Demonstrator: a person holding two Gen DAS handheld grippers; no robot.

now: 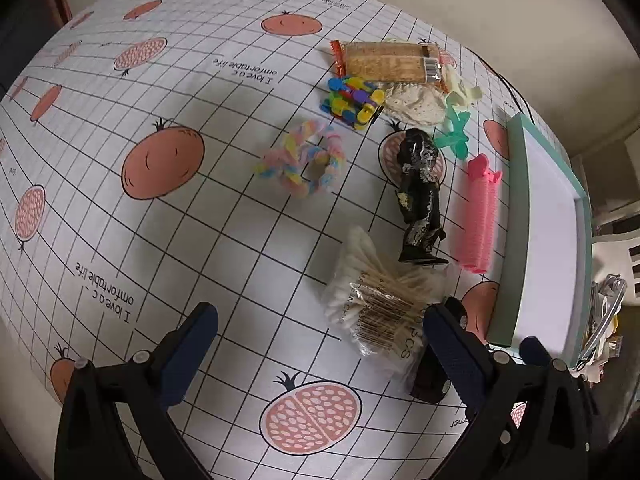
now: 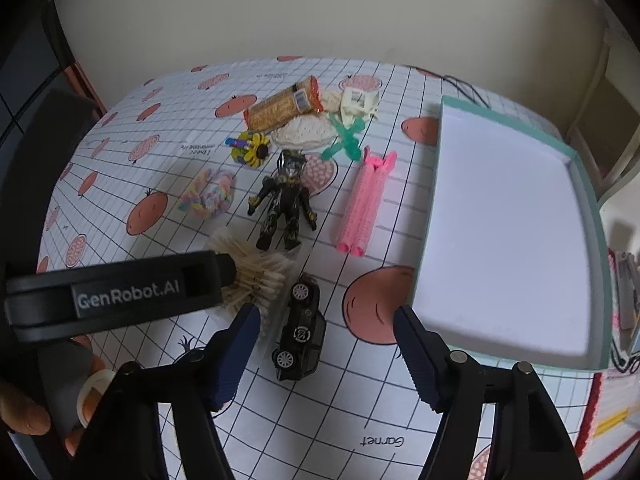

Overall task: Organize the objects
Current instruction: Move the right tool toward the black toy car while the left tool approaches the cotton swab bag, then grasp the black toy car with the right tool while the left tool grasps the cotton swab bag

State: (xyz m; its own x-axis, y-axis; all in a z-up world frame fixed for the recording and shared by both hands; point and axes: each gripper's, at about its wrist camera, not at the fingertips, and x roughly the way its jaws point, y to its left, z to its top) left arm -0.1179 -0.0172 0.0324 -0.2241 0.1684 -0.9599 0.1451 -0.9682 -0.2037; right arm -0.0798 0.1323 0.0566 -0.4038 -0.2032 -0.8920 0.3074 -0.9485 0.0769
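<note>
My left gripper (image 1: 320, 316) is open and hovers low over the tablecloth, with a bag of cotton swabs (image 1: 376, 312) just inside its right finger. My right gripper (image 2: 326, 314) is open too, and a black toy car (image 2: 298, 332) lies on the cloth between its fingers. Beyond them lie a black figure (image 2: 284, 200), pink hair rollers (image 2: 362, 204) and a pastel scrunchie (image 1: 304, 160). An empty white tray with a teal rim (image 2: 500, 240) sits to the right. The left gripper's body (image 2: 120, 292) hides part of the swabs.
At the back lie a biscuit pack (image 1: 388, 60), coloured clips (image 1: 352, 100), a white lace piece (image 1: 412, 106), a green clip (image 1: 452, 136) and a cream clip (image 2: 358, 102). A hand (image 2: 24, 412) holds the left gripper. Clutter lies past the tray's right side.
</note>
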